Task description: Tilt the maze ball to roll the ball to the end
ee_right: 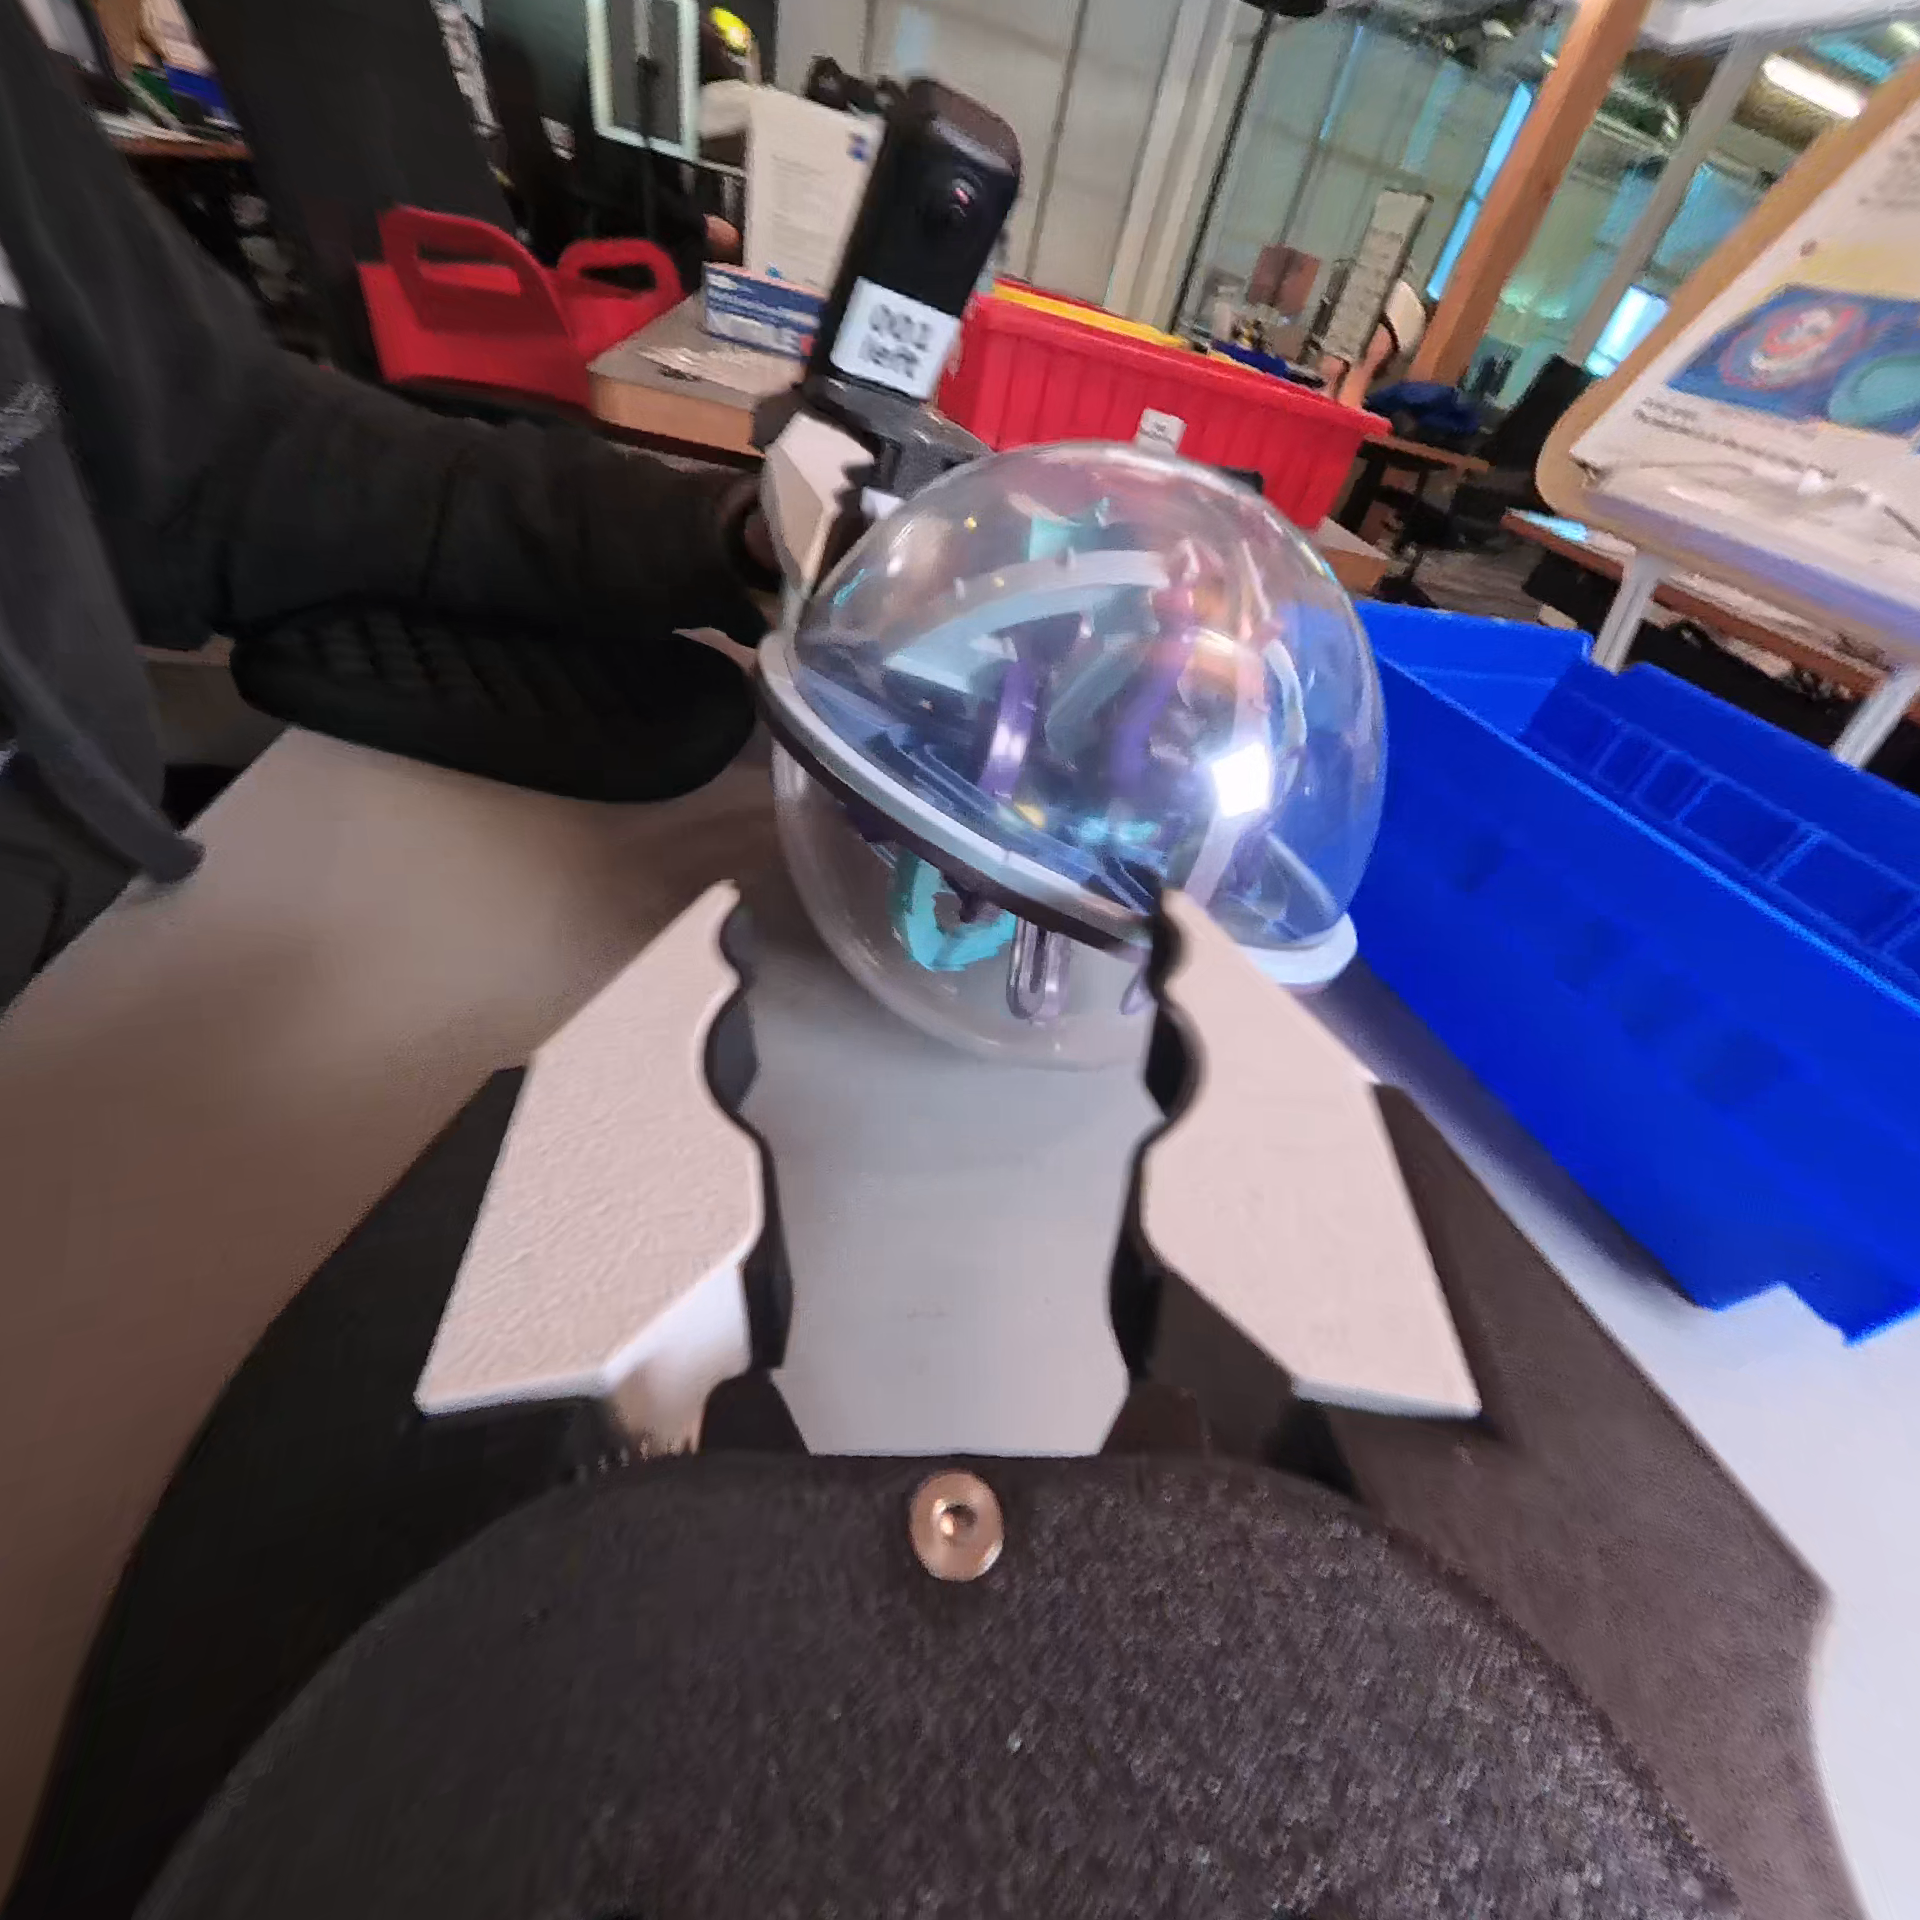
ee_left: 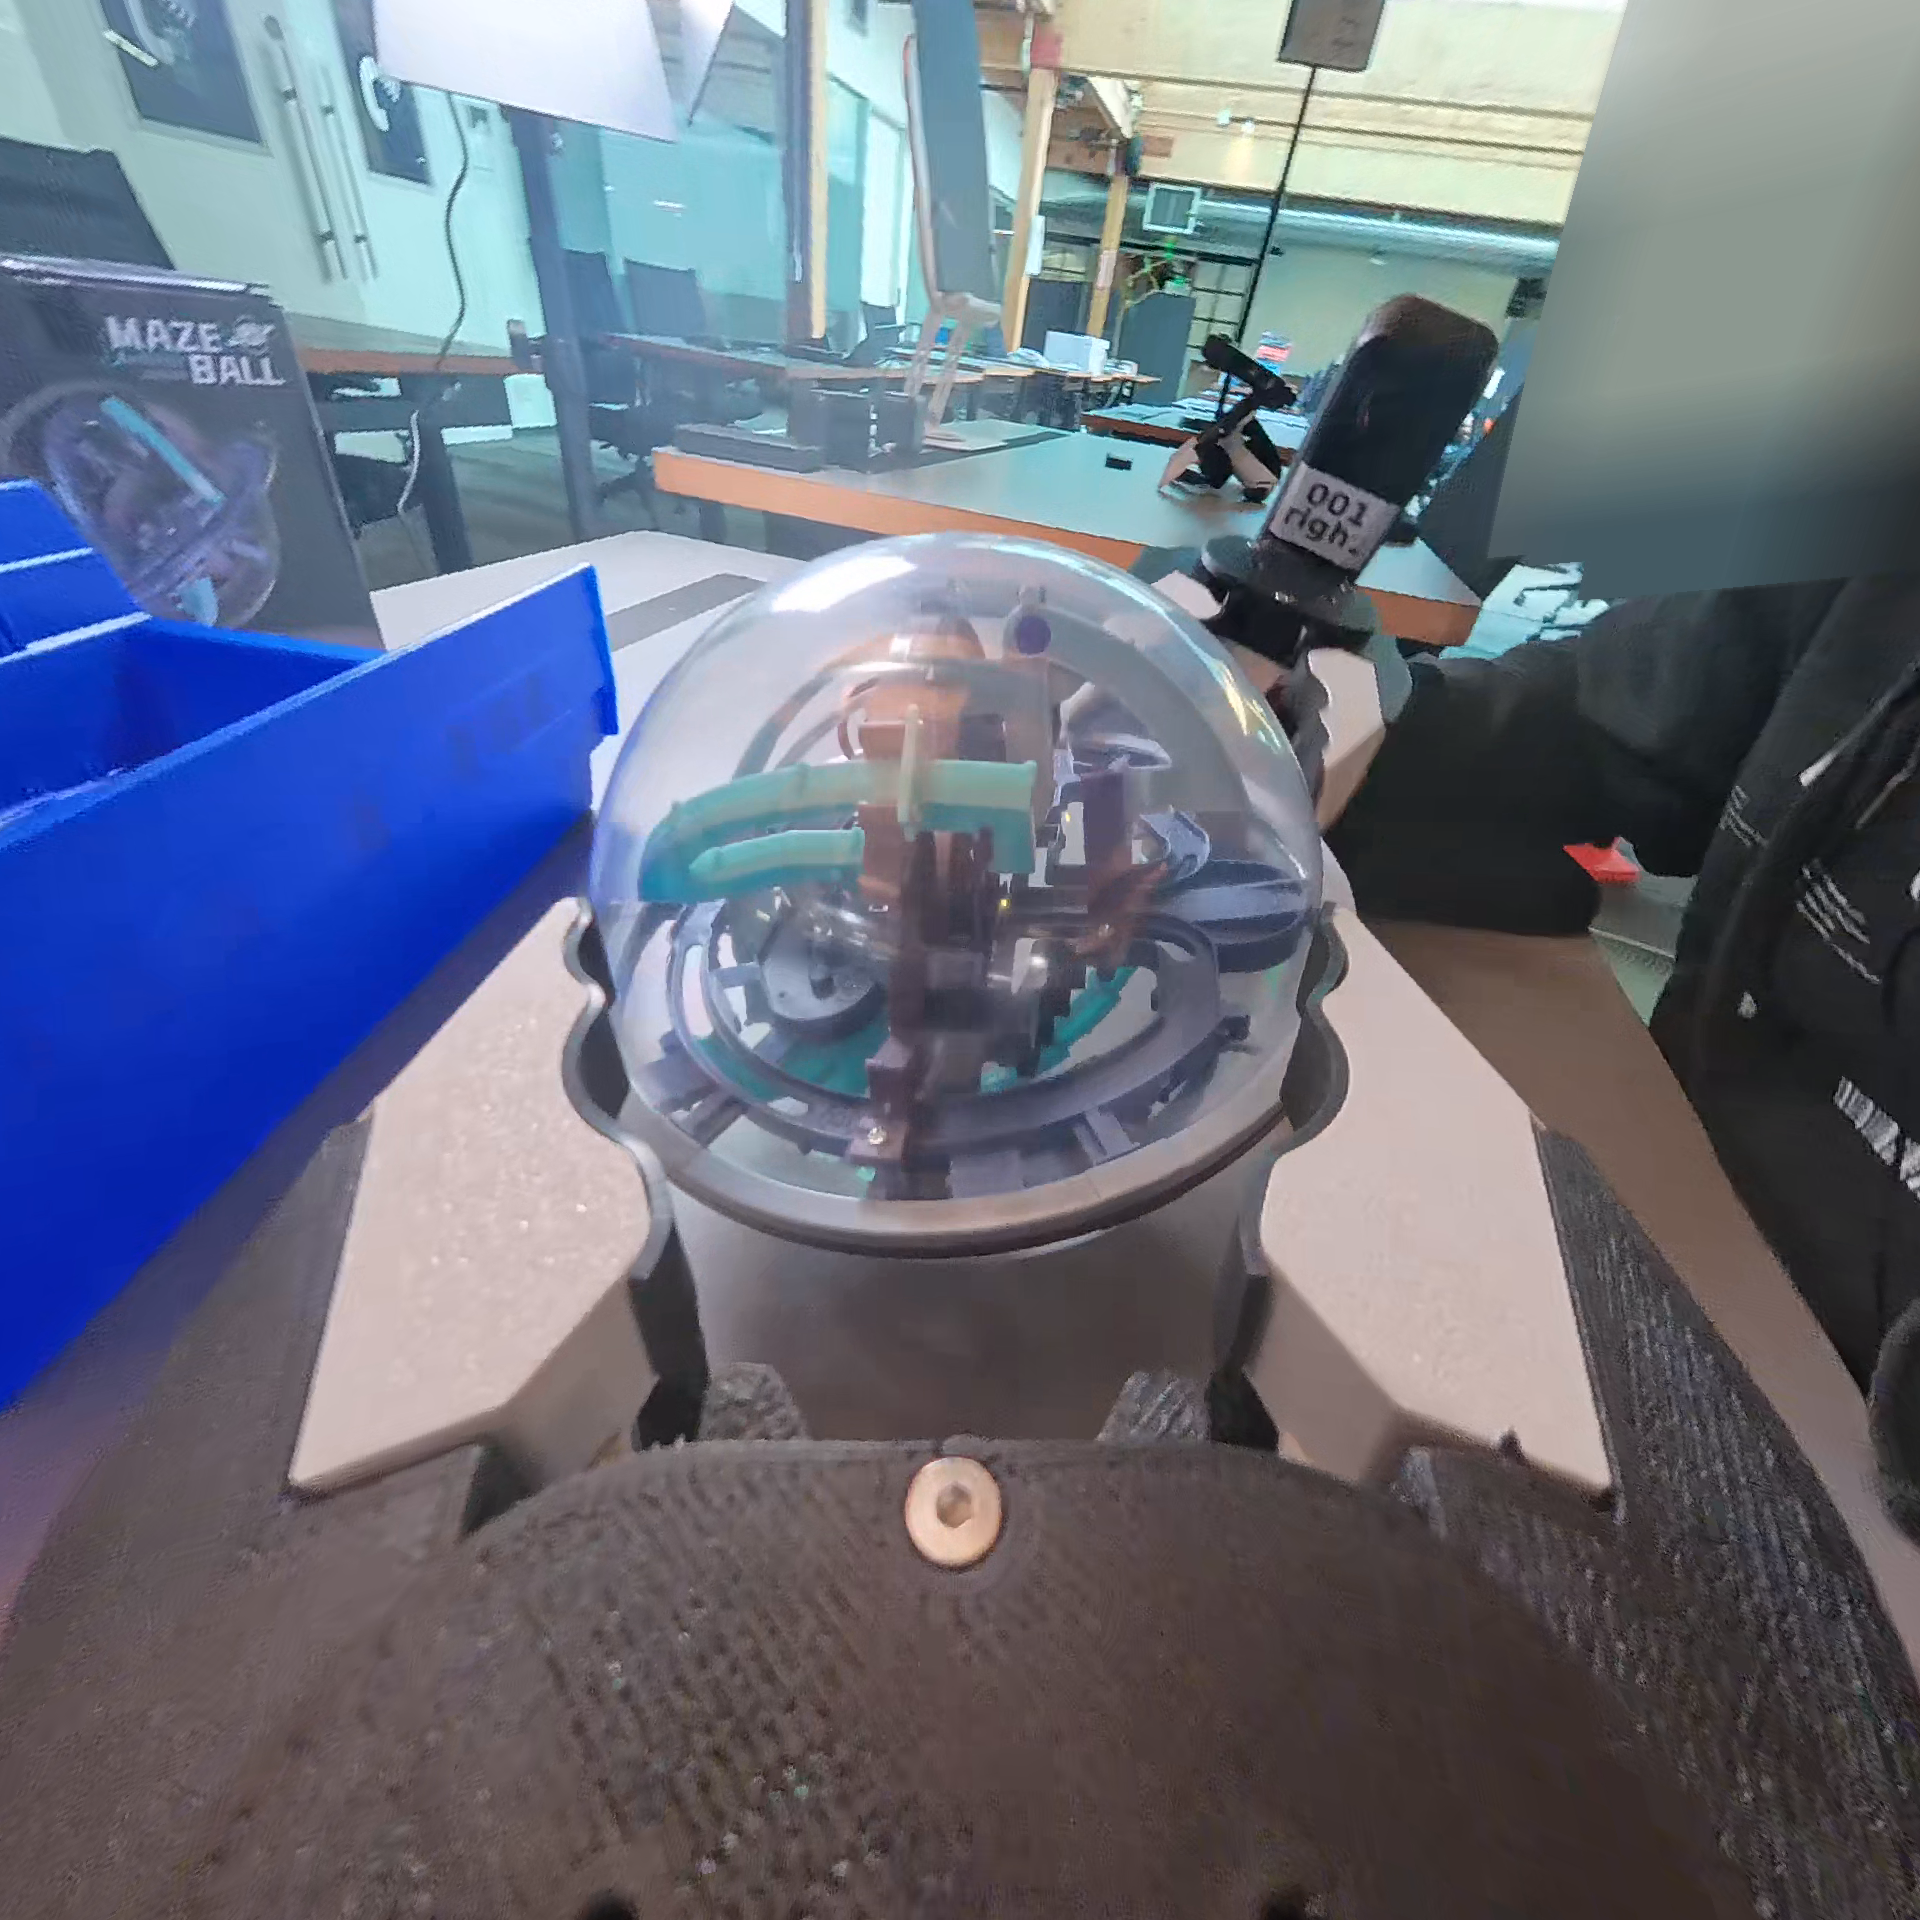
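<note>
The maze ball is a clear round ball with blue-green, brown and grey tracks inside. It sits between the 2 wide-spread fingers of the left gripper. Both pads seem to press on its sides near the grey ring around its middle, so I think this gripper has hold of it. In the right wrist view the ball looks tipped, with its ring slanting down to the right. The right gripper is partly open with nothing between its fingers. Its right fingertip is at the ring, but I cannot tell if it touches.

The step in hand looks like the tilting itself. I cannot see the tiny ball inside, so I cannot say how far along it is. The next move calls for slow, small tips, with a firm squeeze so the ball does not slip.

A blue bin is just beside the ball on its left, so there is little room there. The table has more room on the other side.
</note>
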A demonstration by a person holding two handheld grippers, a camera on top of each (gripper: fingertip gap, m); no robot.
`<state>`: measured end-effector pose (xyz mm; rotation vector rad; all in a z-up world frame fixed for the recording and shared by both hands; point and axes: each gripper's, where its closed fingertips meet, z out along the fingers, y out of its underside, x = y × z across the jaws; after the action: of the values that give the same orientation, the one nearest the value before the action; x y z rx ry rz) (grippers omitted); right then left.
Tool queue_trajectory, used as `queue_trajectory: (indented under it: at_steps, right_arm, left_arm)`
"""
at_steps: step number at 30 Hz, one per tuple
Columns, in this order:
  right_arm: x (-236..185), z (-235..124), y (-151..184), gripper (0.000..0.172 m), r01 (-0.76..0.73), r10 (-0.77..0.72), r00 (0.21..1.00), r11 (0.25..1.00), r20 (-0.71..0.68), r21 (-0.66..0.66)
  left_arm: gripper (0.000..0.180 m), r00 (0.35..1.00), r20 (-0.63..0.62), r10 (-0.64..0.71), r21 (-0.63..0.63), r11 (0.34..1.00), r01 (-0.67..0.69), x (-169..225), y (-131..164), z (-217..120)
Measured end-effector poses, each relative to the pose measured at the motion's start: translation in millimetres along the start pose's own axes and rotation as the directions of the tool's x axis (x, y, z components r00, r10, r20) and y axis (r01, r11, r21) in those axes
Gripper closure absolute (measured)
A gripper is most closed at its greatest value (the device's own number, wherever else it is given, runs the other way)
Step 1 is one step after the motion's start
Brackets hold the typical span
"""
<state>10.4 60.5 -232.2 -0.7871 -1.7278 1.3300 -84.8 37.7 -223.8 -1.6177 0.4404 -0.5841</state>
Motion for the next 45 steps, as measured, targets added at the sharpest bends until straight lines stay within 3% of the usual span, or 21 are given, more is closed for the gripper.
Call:
queue_trajectory:
  at_steps: [1, 3, 5, 9, 13, 15, 17, 18, 20, 26, 29, 32, 34, 39, 42, 45]
  right_arm:
    - [-4, -5, -8, 0.119, 0.006, -0.007, 1.0, 0.999, 0.029, 0.045]
    - [-1, -14, -22, 0.126, -0.003, 0.001, 1.0, 0.992, 0.016, 0.123]
    - [11, -17, -21, 0.115, -0.022, 0.026, 0.999, 0.993, -0.033, 0.118]
    - [22, -2, -2, 0.079, -0.084, 0.087, 0.992, 0.996, -0.087, 0.033]
    - [1, 10, 4, 0.069, -0.063, 0.062, 0.998, 0.998, -0.017, -0.024]
    - [-4, 2, 1, 0.08, -0.054, 0.054, 0.998, 0.998, 0.028, -0.014]
    - [-19, -14, -13, 0.122, -0.084, 0.075, 0.983, 0.995, 0.166, 0.052]
    - [-24, -20, -18, 0.129, -0.124, 0.105, 0.968, 0.99, 0.228, 0.07]
    - [-25, -25, -19, 0.12, -0.218, 0.198, 0.937, 0.975, 0.287, 0.039]
    - [15, 4, -5, 0.067, -0.266, 0.265, 0.963, 0.963, 0.045, 0.032]
    - [10, 11, -10, 0.056, -0.282, 0.279, 0.958, 0.958, 0.07, 0.044]
    - [11, 2, -14, 0.047, -0.402, 0.39, 0.909, 0.914, 0.149, 0.053]
    - [16, -8, -10, 0.054, -0.496, 0.48, 0.853, 0.868, 0.203, 0.033]
    - [25, -31, -5, 0.103, -0.758, 0.708, 0.591, 0.652, 0.387, -0.034]
    - [23, -30, 2, 0.122, -0.746, 0.71, 0.605, 0.663, 0.36, -0.052]
    - [18, -28, 10, 0.139, -0.678, 0.668, 0.68, 0.73, 0.302, -0.086]
  left_arm:
    - [0.052, 1.0, -0.004, 0.014, 0.001, 1.0, -0.014, 1, 1, -2]
    - [0.057, 1.0, -0.005, 0.024, 0.027, 0.999, -0.024, 2, -4, -9]
    - [0.056, 1.0, -0.011, 0.011, 0.071, 0.997, -0.01, 3, -14, -16]
    - [0.049, 1.0, 0.012, -0.004, -0.002, 1.0, 0.005, 1, -2, -7]
    - [0.049, 0.999, -0.03, 0.042, 0.018, 0.999, -0.042, 11, -4, 4]
    - [0.049, 0.994, -0.052, 0.095, 0.02, 0.995, -0.094, 16, -3, 3]
    - [0.049, 0.99, -0.064, 0.126, 0.014, 0.992, -0.125, 21, -2, 1]
    - [0.05, 0.988, -0.064, 0.144, 0.006, 0.99, -0.144, 22, -2, -2]
    - [0.055, 0.986, -0.062, 0.154, 0.006, 0.988, -0.154, 22, -4, -9]
    - [0.047, 0.996, -0.044, 0.076, -0.028, 0.997, -0.077, 18, -1, -7]
    - [0.05, 0.984, -0.087, 0.154, -0.008, 0.988, -0.155, 31, -5, 1]
    - [0.051, 0.961, -0.151, 0.23, 0.005, 0.973, -0.232, 47, -6, 11]
    - [0.052, 0.939, -0.182, 0.293, 0.007, 0.955, -0.297, 56, -8, 18]
    - [0.055, 0.888, -0.223, 0.402, -0.009, 0.91, -0.414, 70, -11, 29]
    - [0.063, 0.896, -0.185, 0.404, -0.02, 0.91, -0.415, 65, -13, 22]
    - [0.068, 0.957, -0.09, 0.275, -0.058, 0.958, -0.281, 45, -13, 4]
